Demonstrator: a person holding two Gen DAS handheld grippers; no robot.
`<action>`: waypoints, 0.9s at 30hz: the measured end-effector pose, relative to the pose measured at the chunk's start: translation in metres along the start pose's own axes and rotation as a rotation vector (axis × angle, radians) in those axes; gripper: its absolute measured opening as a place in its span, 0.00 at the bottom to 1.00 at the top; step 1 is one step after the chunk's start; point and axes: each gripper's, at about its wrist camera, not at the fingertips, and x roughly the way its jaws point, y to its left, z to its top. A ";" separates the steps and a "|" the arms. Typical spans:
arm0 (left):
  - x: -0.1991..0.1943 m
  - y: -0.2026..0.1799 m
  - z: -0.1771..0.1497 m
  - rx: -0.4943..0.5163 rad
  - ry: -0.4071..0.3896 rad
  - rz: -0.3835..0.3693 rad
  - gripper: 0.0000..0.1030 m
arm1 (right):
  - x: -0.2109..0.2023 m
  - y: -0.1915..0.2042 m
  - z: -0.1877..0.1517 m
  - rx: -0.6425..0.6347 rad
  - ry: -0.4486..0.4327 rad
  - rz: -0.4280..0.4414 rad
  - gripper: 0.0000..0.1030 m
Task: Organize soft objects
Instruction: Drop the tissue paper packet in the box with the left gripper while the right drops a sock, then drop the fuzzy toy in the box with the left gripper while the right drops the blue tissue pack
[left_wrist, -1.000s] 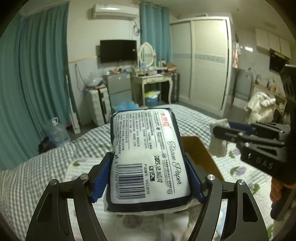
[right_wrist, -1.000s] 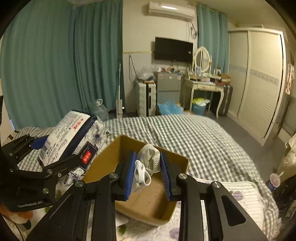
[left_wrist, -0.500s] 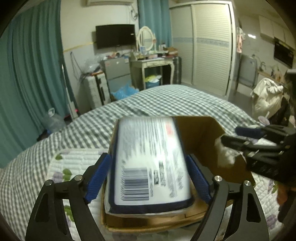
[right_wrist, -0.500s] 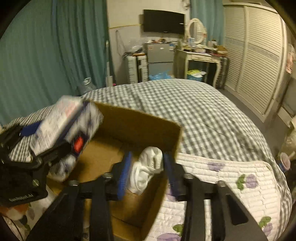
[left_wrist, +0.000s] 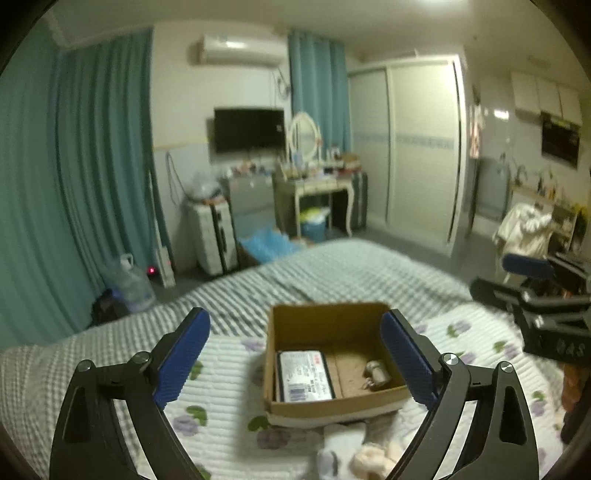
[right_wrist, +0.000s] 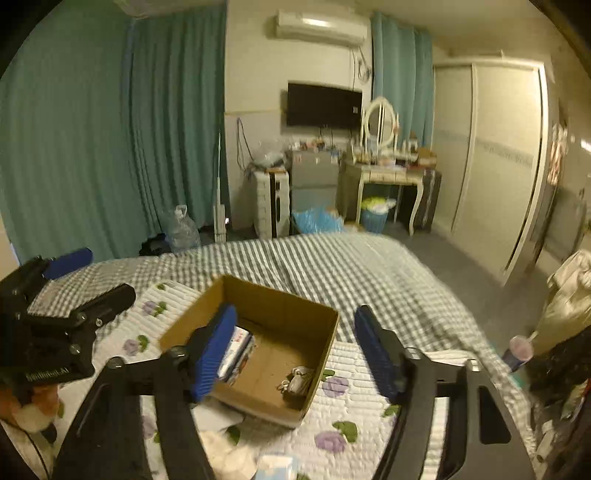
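Observation:
An open cardboard box (left_wrist: 334, 406) sits on the flowered quilt on the bed, also in the right wrist view (right_wrist: 325, 325). Inside lie a tissue paper pack (left_wrist: 304, 376) at the left, also visible in the right wrist view (right_wrist: 236, 350), and a balled white sock (left_wrist: 376, 373) at the right, also seen from the right wrist (right_wrist: 299, 380). My left gripper (left_wrist: 295, 358) is open and empty, raised above the box. My right gripper (right_wrist: 295, 350) is open and empty above the box too.
Soft white and peach items (left_wrist: 369, 458) lie on the quilt in front of the box, also seen in the right wrist view (right_wrist: 229, 458). The other gripper shows at each view's side (left_wrist: 546, 321) (right_wrist: 48, 325). A cup (right_wrist: 519, 349) stands off the bed's right.
Both grippers opened and let go: the tissue pack and the sock now lie in the box. Both grippers have pulled up and back from it.

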 end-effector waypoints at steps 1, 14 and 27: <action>-0.018 0.001 0.001 0.002 -0.014 -0.003 0.93 | -0.017 0.004 -0.002 0.002 -0.016 -0.002 0.82; -0.085 0.031 -0.087 -0.037 0.067 -0.003 0.93 | -0.093 0.058 -0.149 0.036 0.059 -0.006 0.98; -0.007 -0.014 -0.223 -0.118 0.335 -0.019 0.82 | -0.002 0.041 -0.203 -0.071 0.196 -0.022 0.98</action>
